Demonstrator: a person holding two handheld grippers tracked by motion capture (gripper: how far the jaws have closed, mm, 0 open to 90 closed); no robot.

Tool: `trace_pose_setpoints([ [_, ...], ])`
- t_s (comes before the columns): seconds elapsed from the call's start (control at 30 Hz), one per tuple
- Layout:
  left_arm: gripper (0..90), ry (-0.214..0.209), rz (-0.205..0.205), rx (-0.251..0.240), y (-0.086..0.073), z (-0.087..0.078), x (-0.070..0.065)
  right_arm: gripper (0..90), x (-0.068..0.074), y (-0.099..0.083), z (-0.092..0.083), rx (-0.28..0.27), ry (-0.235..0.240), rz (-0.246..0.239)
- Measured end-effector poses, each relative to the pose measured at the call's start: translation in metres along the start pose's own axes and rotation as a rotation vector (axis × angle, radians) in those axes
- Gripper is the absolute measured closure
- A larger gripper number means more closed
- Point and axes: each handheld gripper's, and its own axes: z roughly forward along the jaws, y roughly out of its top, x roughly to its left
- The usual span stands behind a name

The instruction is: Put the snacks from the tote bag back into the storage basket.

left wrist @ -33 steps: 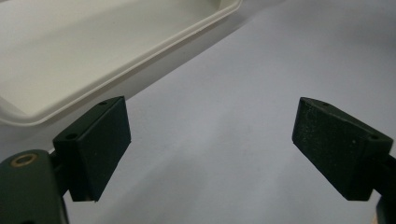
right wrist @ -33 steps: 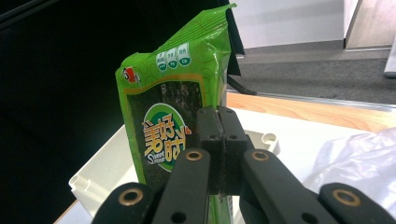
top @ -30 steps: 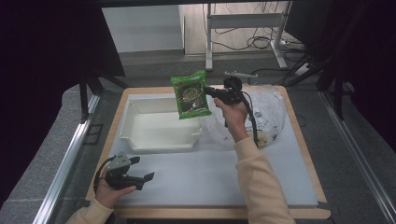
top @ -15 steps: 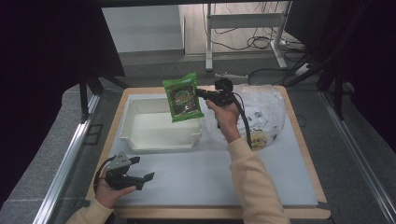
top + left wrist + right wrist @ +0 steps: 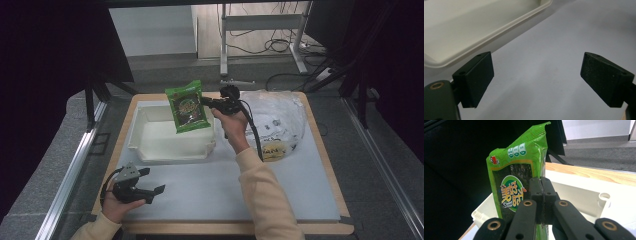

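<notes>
You're holding the green packet (image 5: 187, 106) above the white bin (image 5: 150, 145) on the table (image 5: 300, 190), right tool (image 5: 204, 101) clamped on its edge; drop remaining. Left tool (image 5: 152, 181) is resting open, empty.

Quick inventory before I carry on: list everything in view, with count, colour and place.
snack packet: one, green, hanging from the right tongs above the tub's right end
tub: one, white, left half of the mat
plastic bag: one, clear, crumpled, right of the tub
mat: one, pale grey, covering the tabletop
table: one, wooden edge around the mat
left tongs: black, open, low over the mat's near left corner
right tongs: black, shut on the packet's edge
sleeves: two, cream, coming in from the bottom
</notes>
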Motion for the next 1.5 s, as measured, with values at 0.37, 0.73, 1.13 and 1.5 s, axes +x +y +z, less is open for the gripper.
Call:
trace_pose_setpoints([
  [0.37, 11.5, 0.000, 0.000, -0.001, 0.000, 0.000, 0.000, 89.7, 0.007, -0.003, 0.009, 0.009, 0.024, 0.002],
  [0.73, 11.5, 0.000, -0.001, -0.002, 0.000, -0.001, 0.000, 89.7, 0.015, -0.006, 0.019, 0.022, 0.044, -0.002],
  [1.13, 11.6, -0.001, -0.002, -0.003, 0.000, 0.000, 0.000, 89.7, 0.024, -0.008, 0.029, 0.037, 0.058, -0.004],
  [1.5, 11.6, -0.004, -0.003, -0.005, 0.000, -0.001, 0.001, 89.7, 0.031, -0.013, 0.043, 0.049, 0.072, -0.004],
])
